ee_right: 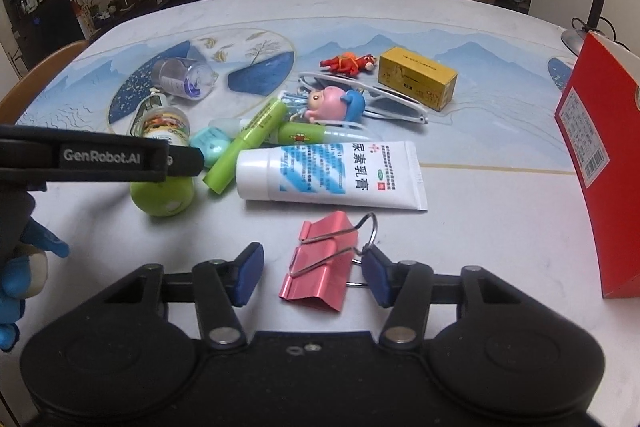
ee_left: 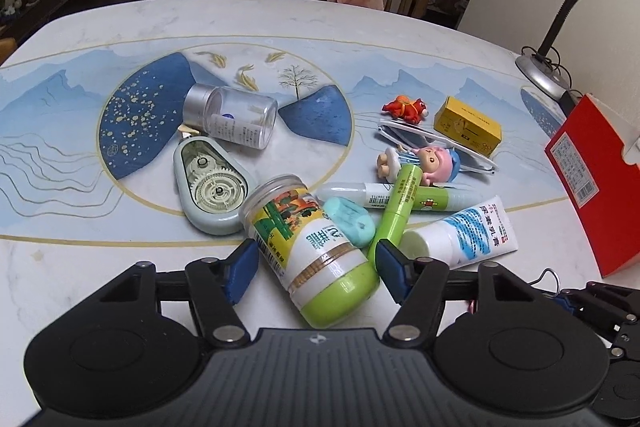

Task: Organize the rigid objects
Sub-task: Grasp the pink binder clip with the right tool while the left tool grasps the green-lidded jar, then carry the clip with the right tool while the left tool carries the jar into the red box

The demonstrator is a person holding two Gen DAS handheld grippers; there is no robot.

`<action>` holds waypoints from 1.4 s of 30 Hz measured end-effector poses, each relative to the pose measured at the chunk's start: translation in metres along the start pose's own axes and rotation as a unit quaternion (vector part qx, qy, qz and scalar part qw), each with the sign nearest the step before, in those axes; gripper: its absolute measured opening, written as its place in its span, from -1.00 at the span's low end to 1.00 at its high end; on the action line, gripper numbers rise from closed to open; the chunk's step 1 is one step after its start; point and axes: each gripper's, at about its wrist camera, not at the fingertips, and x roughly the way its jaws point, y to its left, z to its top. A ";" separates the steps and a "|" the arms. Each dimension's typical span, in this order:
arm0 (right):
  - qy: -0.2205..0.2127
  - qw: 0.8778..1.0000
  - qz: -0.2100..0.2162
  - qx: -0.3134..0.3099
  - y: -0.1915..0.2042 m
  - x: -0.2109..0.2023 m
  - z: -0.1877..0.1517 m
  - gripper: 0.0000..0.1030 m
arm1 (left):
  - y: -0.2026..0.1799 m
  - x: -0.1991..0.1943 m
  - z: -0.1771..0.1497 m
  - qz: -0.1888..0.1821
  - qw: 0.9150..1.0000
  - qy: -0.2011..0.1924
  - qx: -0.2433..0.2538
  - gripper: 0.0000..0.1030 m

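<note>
My left gripper [ee_left: 314, 269] is open, its blue pads on either side of a lying jar with a green lid [ee_left: 316, 255], which also shows in the right wrist view [ee_right: 164, 163]. My right gripper [ee_right: 312, 277] is open around a pink binder clip [ee_right: 320, 263] on the table. Beyond lie a white cream tube [ee_right: 332, 175], a green stick [ee_right: 248, 143], a teal eraser [ee_left: 348, 221], a correction-tape dispenser [ee_left: 210, 187], a clear jar [ee_left: 232, 115], a pink-and-blue figurine [ee_right: 336, 103], a red toy [ee_right: 348, 63] and a yellow box [ee_right: 418, 77].
A red box [ee_right: 596, 167] stands upright at the right edge of the marble table [ee_left: 120, 267]. A desk lamp [ee_left: 560, 23] stands at the far right. White glasses [ee_right: 384, 103] lie under the figurine. Chairs stand behind the table.
</note>
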 end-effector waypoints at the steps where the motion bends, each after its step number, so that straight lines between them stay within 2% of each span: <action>1: 0.000 1.000 0.001 -0.002 0.000 0.000 0.000 -0.05 | 0.001 0.000 0.000 -0.001 1.000 0.000 -0.002 0.24; 2: 0.001 1.000 -0.001 -0.005 0.001 0.000 0.000 -0.09 | 0.002 0.000 0.000 -0.003 1.000 0.000 -0.004 0.22; 4: 0.000 1.000 -0.005 -0.010 0.001 0.000 0.001 -0.30 | 0.004 -0.001 -0.001 -0.007 1.000 0.001 -0.012 0.18; 8: -0.002 1.000 0.006 -0.004 -0.005 -0.003 0.001 -0.43 | 0.004 -0.005 -0.002 -0.001 1.000 -0.001 -0.014 0.04; 9: -0.004 1.000 0.009 -0.005 -0.005 -0.004 0.001 -0.56 | 0.004 -0.006 -0.003 0.002 1.000 -0.002 -0.013 0.02; 10: -0.003 1.000 0.013 -0.005 -0.006 -0.005 0.002 -0.60 | 0.005 -0.007 -0.003 0.003 1.000 -0.002 -0.013 -0.01; 17: -0.007 0.999 0.031 0.000 -0.013 -0.019 -0.003 -0.66 | 0.006 -0.019 -0.008 0.018 1.000 -0.012 -0.015 -0.08; 26: -0.018 0.999 0.045 0.015 -0.032 -0.051 -0.006 -0.68 | 0.009 -0.043 -0.016 0.016 0.998 -0.030 -0.047 -0.12; 42: -0.050 0.995 0.057 0.068 -0.101 -0.119 0.001 -0.70 | -0.012 -0.087 -0.022 -0.002 0.996 -0.045 -0.073 -0.15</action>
